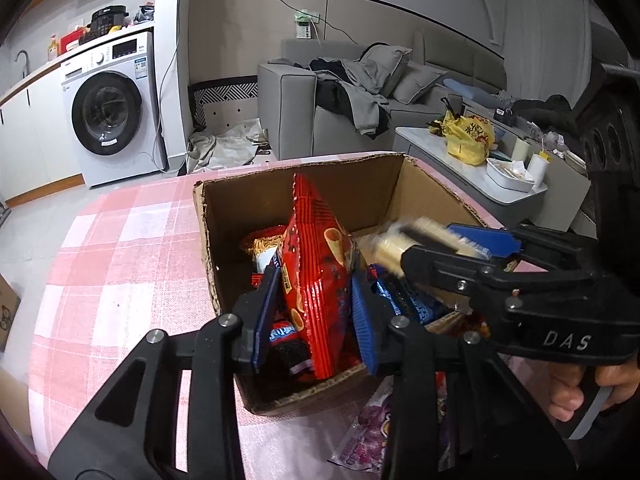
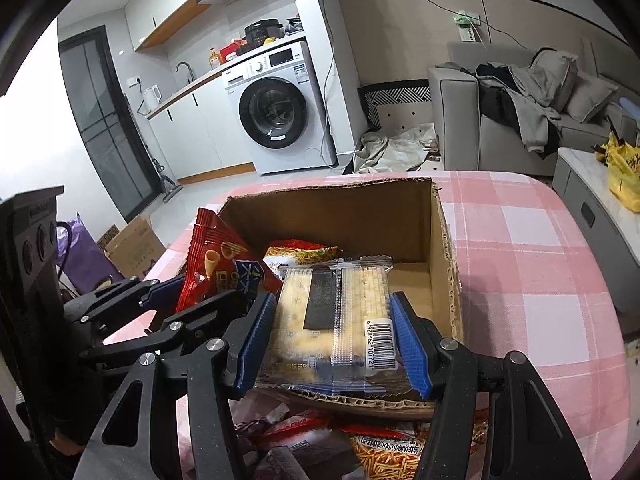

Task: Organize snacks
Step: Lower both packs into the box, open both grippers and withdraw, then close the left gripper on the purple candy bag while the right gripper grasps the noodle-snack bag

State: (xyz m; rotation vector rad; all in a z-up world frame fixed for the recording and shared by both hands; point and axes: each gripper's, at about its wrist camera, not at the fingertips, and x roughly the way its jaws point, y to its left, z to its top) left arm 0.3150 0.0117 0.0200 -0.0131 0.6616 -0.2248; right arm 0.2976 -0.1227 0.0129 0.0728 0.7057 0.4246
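An open cardboard box (image 1: 304, 176) (image 2: 446, 240) stands on a pink checked tablecloth and holds several snack packs. My left gripper (image 1: 316, 316) is shut on a tall red snack bag (image 1: 316, 264), held upright over the box's near left part; the same bag (image 2: 212, 260) shows at the left of the right wrist view. My right gripper (image 2: 334, 344) is shut on a clear pack of pale crackers (image 2: 332, 320) with a barcode label, just above the box's near edge. In the left wrist view that gripper (image 1: 440, 240) reaches in from the right, its cracker pack (image 1: 396, 244) blurred.
Loose snack packs lie on the cloth in front of the box (image 2: 320, 440) (image 1: 372, 432). A low white table (image 1: 472, 152) with a yellow bag (image 1: 468, 136) stands to the right, a grey sofa (image 1: 340, 100) and a washing machine (image 1: 112, 108) behind. Cardboard boxes (image 2: 132, 248) sit on the floor at left.
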